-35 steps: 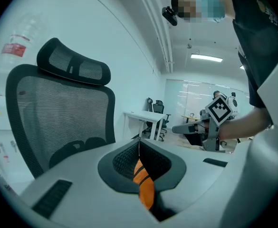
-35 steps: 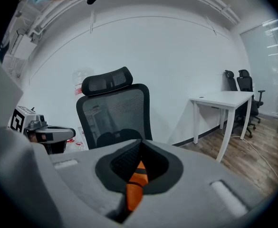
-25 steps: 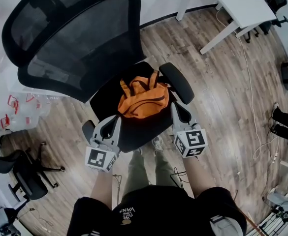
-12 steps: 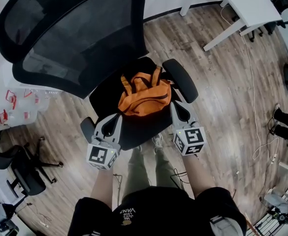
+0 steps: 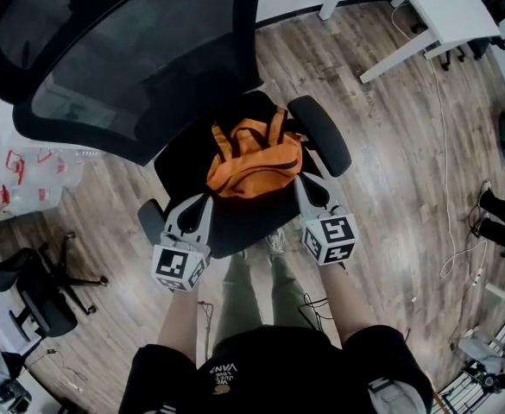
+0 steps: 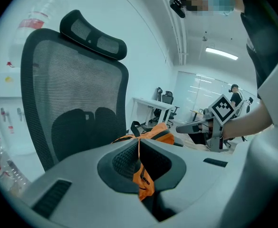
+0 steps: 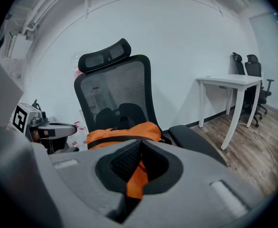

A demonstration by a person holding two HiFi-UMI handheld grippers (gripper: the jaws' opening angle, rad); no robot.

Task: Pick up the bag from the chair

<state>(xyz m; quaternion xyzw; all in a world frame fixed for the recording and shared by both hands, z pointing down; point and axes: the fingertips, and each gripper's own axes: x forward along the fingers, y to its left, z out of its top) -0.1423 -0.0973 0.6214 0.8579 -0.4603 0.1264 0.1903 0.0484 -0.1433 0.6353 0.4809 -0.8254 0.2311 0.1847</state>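
An orange bag lies on the seat of a black mesh office chair, straps toward the backrest. My left gripper is shut at the bag's near left corner, over the seat's front. My right gripper is shut at the bag's near right edge, beside the armrest. In the left gripper view the closed left gripper points at the bag, whose orange shows through the gap behind it. The right gripper view shows the closed right gripper before the bag. I see no grip on the bag.
The chair's tall mesh backrest rises behind the bag. A white table stands at the upper right, with a cable trailing over the wooden floor. Another black chair sits at the lower left. The person's legs are under the seat's front.
Both grippers have sunk lower toward the seat and stand a little closer to the bag's near corners. The bag has not moved on the chair.
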